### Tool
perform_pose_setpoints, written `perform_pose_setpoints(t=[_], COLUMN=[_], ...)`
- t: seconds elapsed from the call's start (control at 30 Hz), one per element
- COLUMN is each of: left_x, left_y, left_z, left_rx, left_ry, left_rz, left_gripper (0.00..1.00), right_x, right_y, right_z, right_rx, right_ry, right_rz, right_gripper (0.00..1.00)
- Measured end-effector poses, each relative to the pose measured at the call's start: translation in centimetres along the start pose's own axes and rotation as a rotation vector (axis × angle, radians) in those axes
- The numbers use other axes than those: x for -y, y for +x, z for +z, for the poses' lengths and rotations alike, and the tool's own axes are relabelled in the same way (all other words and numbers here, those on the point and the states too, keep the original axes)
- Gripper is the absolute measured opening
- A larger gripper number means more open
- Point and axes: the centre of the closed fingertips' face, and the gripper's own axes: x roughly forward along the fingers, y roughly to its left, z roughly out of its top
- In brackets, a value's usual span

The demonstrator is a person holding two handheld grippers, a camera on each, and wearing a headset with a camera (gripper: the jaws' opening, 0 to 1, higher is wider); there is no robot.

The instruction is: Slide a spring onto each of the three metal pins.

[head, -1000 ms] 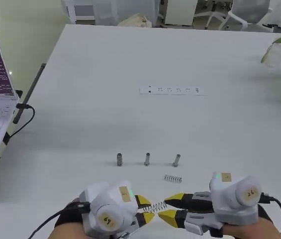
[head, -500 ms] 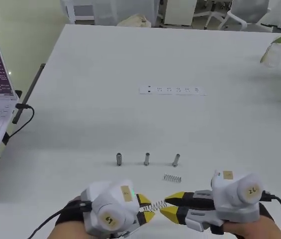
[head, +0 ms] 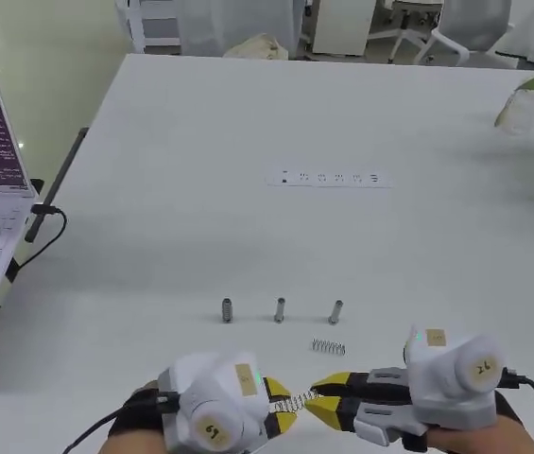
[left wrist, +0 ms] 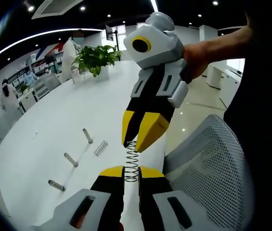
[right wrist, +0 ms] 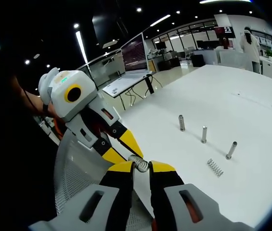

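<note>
**A:** Item one, the tools?

**B:** Left gripper (head: 284,416): jaws drawn to a narrow gap, pinching the nine o'clock end of the held spring (head: 292,405). Right gripper (head: 316,399): jaws likewise nearly closed, nipping the three o'clock end. The tips meet nose to nose at the six o'clock edge of the table (head: 248,142). Which gripper bears the load, I cannot tell.

**A:** Why two tools on one coil?

**B:** Judged a regrip. Passing the coil across would let one gripper take it by the side and leave an open end free for a pin.

**A:** Orientation?

**B:** In the head view the long axis runs roughly nine-to-three, the three o'clock end a touch higher. It lies near level with the tabletop, and each end points into a gripper. The pins stand upright, so the coil would need turning on end.

**A:** Remaining stock?

**B:** A row of pins at twelve o'clock of the grippers.
- Left pin (head: 227,309): ribbed, and seems already sleeved.
- Middle pin (head: 280,308): bare.
- Right pin (head: 335,311): bare.
- Loose spring (head: 327,348): lying flat at six o'clock of the right pin, near it but apart.
</note>
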Motion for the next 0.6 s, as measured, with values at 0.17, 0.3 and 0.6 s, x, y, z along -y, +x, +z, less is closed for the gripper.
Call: perform_pose_setpoints(t=[0.17, 0.3, 0.6], left_x=[0.08, 0.13, -0.29], left_y=[0.21, 0.27, 0.35], left_z=[-0.06, 0.00, 0.38], left_rx=[-0.011, -0.012, 0.001], left_ry=[0.023, 0.031, 0.032], left_rz=[-0.002, -0.004, 0.000], left_gripper=[0.03, 0.03, 0.03], right_x=[-0.19, -0.43, -0.79], right_y=[0.18, 0.37, 0.71], right_z=[-0.07, -0.19, 0.53], right_rx=[-0.014, -0.049, -0.084], right_ry=[-0.012, -0.055, -0.109], right_rz=[0.013, 0.012, 0.031], right_gripper=[0.10, 0.10, 0.09])
